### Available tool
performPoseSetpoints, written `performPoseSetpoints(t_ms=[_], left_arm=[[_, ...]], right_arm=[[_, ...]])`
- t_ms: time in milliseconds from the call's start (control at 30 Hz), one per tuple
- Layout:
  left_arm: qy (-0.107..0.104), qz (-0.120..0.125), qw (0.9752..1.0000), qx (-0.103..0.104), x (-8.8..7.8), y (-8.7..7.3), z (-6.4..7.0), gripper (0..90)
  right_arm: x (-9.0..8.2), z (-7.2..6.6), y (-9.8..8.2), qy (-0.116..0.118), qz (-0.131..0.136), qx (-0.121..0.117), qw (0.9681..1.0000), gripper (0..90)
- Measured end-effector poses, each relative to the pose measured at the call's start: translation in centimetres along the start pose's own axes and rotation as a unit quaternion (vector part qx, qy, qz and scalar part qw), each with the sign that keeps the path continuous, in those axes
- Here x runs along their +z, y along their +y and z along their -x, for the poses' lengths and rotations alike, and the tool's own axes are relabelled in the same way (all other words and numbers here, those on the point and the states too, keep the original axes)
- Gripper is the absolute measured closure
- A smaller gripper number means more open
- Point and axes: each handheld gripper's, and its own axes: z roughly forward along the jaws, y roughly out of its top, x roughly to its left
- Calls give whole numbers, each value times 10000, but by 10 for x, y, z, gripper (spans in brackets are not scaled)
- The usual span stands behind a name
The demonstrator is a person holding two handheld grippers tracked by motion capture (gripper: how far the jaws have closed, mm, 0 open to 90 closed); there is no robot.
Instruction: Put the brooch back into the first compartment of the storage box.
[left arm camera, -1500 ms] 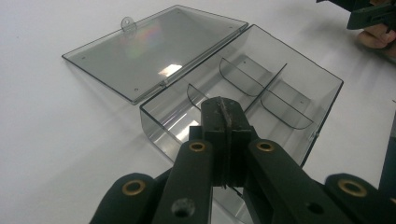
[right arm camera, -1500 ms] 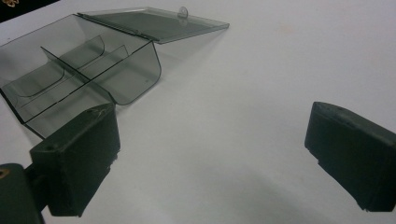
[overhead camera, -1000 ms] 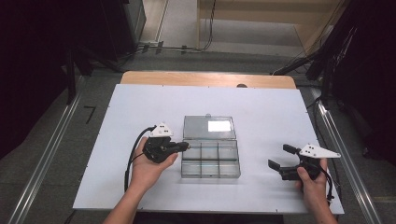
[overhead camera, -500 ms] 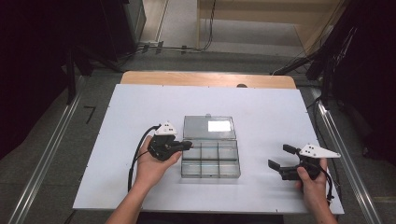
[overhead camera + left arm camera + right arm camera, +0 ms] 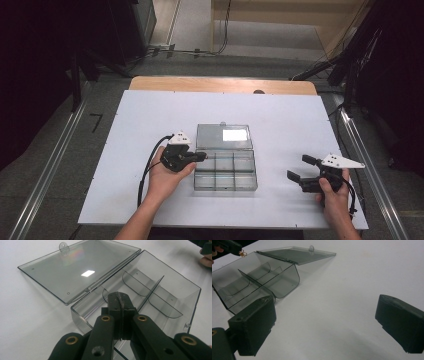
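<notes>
The open box [image 5: 225,170] sits mid-table [image 5: 280,120], its lid [image 5: 223,136] lying flat behind it.

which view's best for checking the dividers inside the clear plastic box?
Left gripper view: the clear plastic compartment box lies close, so its curved dividers read plainly beyond the shut fingers. The high view shows the box whole but small, as a compartment grid. The right gripper view shows the box obliquely, farther off.
</notes>
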Motion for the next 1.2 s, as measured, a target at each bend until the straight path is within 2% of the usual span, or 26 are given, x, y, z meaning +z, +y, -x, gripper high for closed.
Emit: performPoseSetpoints(t_ms=[800,1100,1200], left_arm=[[70,-336,9994,44,18,-7,0,899],[-11,-440,9990,-65,22,-8,-4,898],[-31,-400,9991,-109,22,-8,-4,897]], right_arm=[[3,1,-1,53,-22,7,10000,17],[3,0,-1,42,-40,-4,10000,16],[3,0,-1,40,-39,-10,10000,17]])
